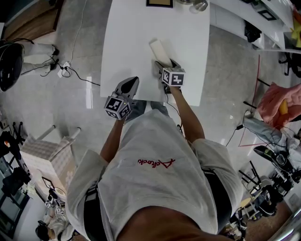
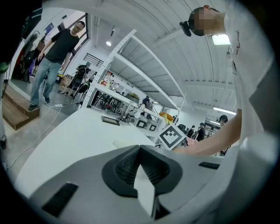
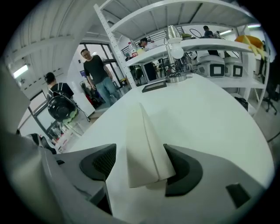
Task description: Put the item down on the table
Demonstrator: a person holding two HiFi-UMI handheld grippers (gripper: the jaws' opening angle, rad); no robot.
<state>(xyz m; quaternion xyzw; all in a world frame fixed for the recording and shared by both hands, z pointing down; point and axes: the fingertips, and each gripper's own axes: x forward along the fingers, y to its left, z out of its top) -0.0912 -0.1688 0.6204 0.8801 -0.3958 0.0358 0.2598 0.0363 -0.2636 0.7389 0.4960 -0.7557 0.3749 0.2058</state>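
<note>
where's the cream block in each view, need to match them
Head view: cream block lies on the white table, upper centre, just ahead of the right gripper.
Right gripper view: block lower centre, between that gripper's open jaws.
Left gripper view: maybe a faint pale patch above the jaws; too unclear.
Shared landmark: dark flat frame at the table's far end.

Blk helmet [image 1: 9, 56] far left, cables [image 1: 66, 70] on floor [image 1: 80, 37] nearby — pink cloth [image 1: 280, 106] at rt. Person in blk shirt [image 3: 94, 70] near shelving [image 3: 210, 43].
</note>
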